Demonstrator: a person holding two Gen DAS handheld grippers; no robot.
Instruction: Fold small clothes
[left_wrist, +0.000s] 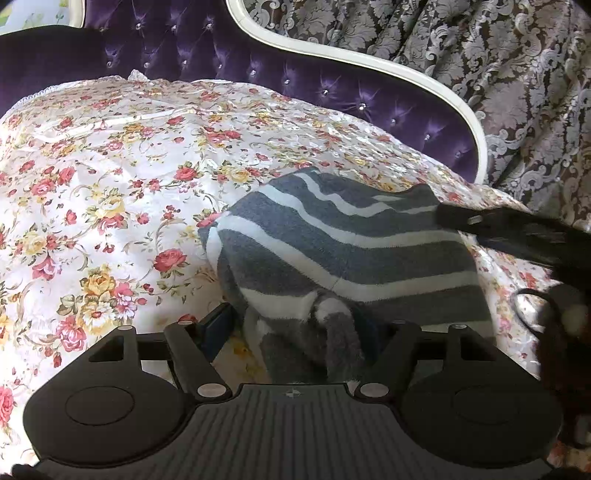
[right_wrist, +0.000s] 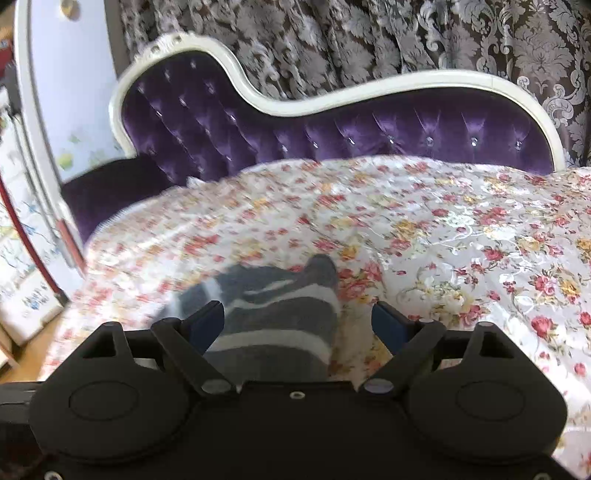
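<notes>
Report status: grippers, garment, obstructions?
Left hand-held gripper open around striped garment. Right hand-held gripper open, garment edge between its fingers. Garment bunched on floral cover; nothing obstructing.

**Camera setup: two wrist fisheyes, low over the bed**

Left wrist cam: close above the flowered bedspread (left_wrist: 110, 166), tilted down, facing the purple headboard (left_wrist: 258, 74) and curtain (left_wrist: 480, 55). Right wrist cam: same facing, slightly farther back, more of the headboard in view. Both share the bedspread, headboard, curtain and the striped garment (left_wrist: 351, 251) just ahead.
</notes>
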